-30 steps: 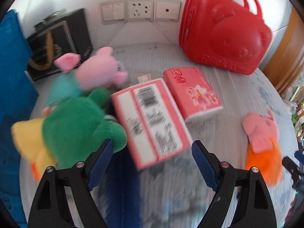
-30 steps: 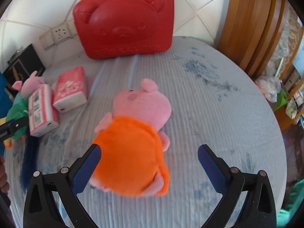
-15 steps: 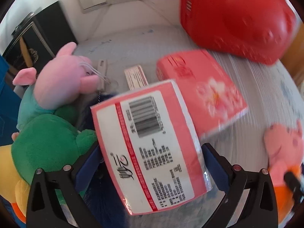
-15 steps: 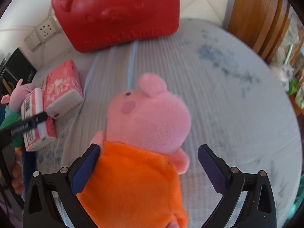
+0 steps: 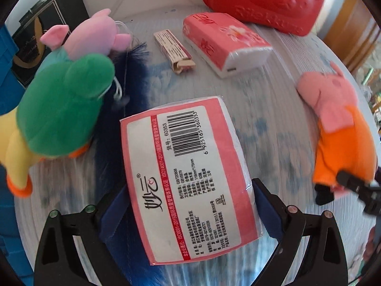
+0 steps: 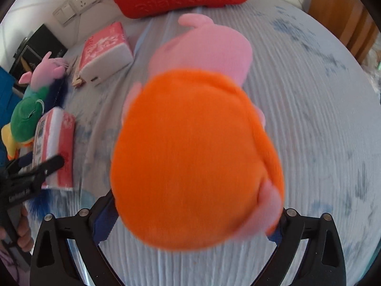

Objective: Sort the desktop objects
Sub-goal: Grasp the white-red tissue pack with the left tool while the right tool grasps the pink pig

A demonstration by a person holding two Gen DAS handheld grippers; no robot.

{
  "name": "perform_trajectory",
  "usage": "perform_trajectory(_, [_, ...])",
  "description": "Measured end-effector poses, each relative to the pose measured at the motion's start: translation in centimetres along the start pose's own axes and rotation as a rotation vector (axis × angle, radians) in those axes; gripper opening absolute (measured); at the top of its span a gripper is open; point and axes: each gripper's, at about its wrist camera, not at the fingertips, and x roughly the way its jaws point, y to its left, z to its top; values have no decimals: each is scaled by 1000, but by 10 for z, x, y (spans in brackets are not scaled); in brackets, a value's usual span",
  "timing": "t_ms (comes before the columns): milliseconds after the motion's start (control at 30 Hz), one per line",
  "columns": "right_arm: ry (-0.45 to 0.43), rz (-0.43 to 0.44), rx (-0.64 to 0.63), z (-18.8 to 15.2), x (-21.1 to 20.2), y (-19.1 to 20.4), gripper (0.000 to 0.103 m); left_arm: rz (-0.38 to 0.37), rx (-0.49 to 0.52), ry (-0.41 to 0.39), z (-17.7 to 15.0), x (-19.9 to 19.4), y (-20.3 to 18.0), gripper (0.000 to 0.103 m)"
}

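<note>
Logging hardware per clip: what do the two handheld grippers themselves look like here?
Both match: the left gripper and right gripper have matte black plastic fingers with triangular cut-outs, small silver screw heads, and dark blue pads. Seen from the right camera, the left unit's black body carries small white lettering, too blurred to read. No cables or sleeves show.

Your left gripper (image 5: 188, 208) clamps the tissue pack (image 5: 188, 178), barcode up; a second pack (image 5: 223, 45) lies near the table's (image 5: 273, 119) far edge.
</note>
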Motion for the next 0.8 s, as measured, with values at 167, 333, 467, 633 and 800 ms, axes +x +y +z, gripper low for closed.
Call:
perform_trajectory(167, [-47,24,71,2,-9,-13,103,-9,14,-20,1,-1,-2,97])
perform_trajectory(333, [-46,14,73,16,-4,-6,103,-2,24,-46,6,-1,-2,97])
perform_trajectory(467, [-34,11,79,28,14,2,103,-8,31,-56,11,3,-3,97])
perform_trajectory(633, [-65,-15,75,31,20,3,103,-2,54,-74,5,-1,-2,96])
perform_trajectory(800, [-119,-64,15,22,8,17,89,16,80,-99,-2,-13,-8,94])
